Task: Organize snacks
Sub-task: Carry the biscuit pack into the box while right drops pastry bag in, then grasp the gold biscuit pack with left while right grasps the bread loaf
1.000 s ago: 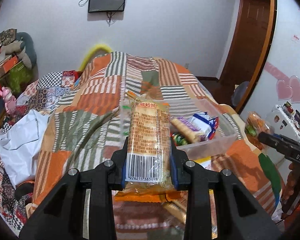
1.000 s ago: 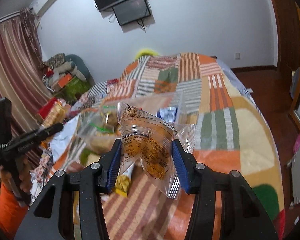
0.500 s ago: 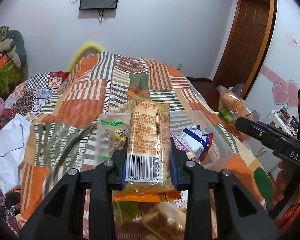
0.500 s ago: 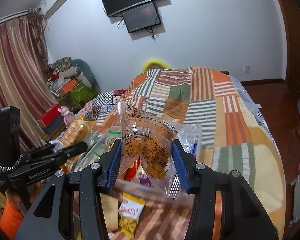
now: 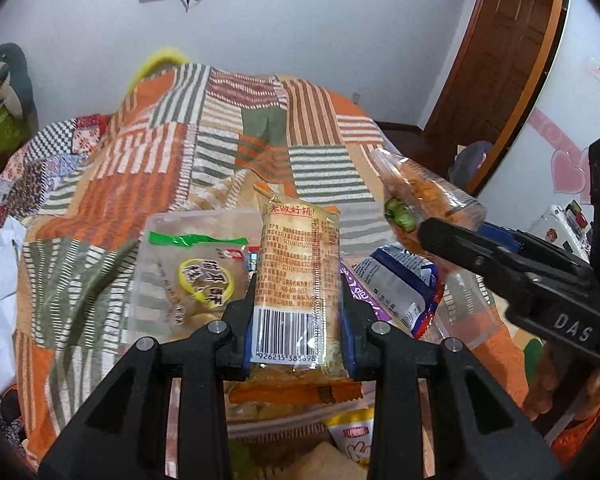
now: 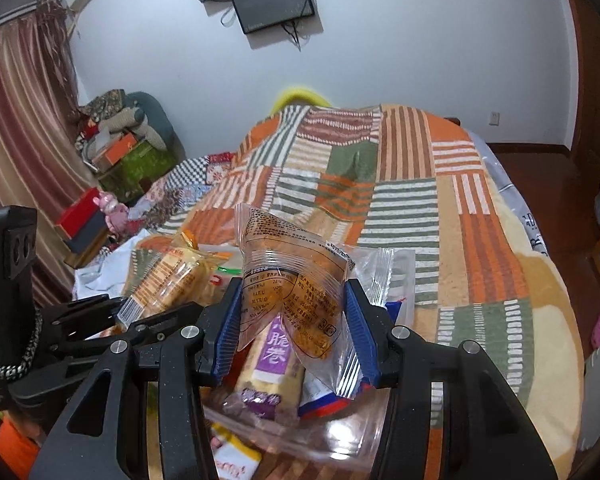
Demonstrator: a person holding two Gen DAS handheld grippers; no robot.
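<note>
Left wrist: left gripper (image 5: 298, 312) clamps biscuit pack (image 5: 298, 276); right gripper (image 6: 296, 332) clamps clear snack bag (image 6: 292, 280) (both aloft).

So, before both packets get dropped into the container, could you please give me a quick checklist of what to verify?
1. Left gripper grasp on the barcode biscuit packet: ok, clamped on both sides.
2. Right gripper grasp on the clear orange snack packet: ok.
3. Grippers apart from each other: ok, a gap shows.
4. Clear plastic container below both packets: ok.
5. Room inside, given the purple-label roll and other packets: cannot tell.
</note>
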